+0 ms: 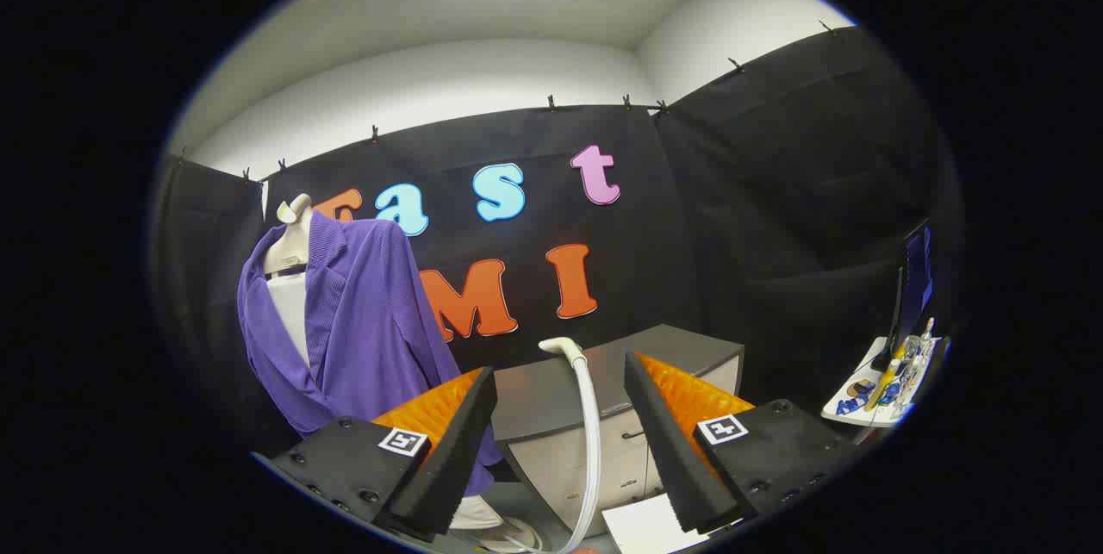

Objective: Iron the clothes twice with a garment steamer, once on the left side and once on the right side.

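Observation:
A purple jacket point(362, 321) hangs on a pale mannequin torso point(289, 265), off to the left beyond my left finger. The garment steamer's white head and hose point(584, 416) rise between my two fingers, a little ahead of them, in front of a grey cabinet point(603, 395). My gripper point(558, 373) is open, fingers wide apart, with nothing pressed between them. The hose runs down out of sight below the fingers.
The grey cabinet with a pale drawer front stands just beyond the fingers. A white sheet point(646, 528) lies low by the right finger. Far right, a white table point(879, 390) carries small items and a monitor point(913, 278). Black cloth walls close the booth.

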`<state>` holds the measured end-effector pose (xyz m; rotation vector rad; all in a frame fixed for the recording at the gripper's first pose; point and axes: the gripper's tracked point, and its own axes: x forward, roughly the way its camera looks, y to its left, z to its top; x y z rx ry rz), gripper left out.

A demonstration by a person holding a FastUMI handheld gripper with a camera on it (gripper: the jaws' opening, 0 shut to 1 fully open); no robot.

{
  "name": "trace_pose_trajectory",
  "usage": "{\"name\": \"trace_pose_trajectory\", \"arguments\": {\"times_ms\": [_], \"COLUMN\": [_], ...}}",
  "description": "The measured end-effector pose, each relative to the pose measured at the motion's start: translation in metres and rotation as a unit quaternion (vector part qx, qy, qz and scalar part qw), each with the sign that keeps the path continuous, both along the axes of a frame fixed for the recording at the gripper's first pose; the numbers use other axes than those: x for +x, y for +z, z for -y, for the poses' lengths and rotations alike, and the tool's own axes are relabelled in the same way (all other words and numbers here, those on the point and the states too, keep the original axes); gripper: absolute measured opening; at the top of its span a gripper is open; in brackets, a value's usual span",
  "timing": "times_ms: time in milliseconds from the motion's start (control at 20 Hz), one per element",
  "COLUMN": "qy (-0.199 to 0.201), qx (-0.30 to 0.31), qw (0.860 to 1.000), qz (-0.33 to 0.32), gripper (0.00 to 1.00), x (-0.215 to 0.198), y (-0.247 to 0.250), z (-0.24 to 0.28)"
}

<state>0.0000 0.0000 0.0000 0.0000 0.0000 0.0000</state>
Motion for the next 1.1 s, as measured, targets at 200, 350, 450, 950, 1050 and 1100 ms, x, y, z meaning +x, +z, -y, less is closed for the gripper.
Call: {"name": "trace_pose_trajectory", "arguments": {"times_ms": [200,350,450,950,1050,1100], "qy": [0.002,0.001,0.001,-0.008,-0.004,-0.003], "qx": [0.003,0.0,-0.001,-0.008,-0.006,-0.009], "qw": [1.0,1.0,1.0,1.0,1.0,1.0], "qz": [0.001,0.003,0.002,-0.003,-0.004,-0.006], "gripper": [0.98,0.98,0.98,0.98,0.98,0.98], "x": [0.001,0.003,0.004,0.007,0.012,0.016], "y": [0.001,0.002,0.001,-0.004,-0.005,-0.006], "z": [0.0,0.001,0.0,0.011,0.008,0.008]}}
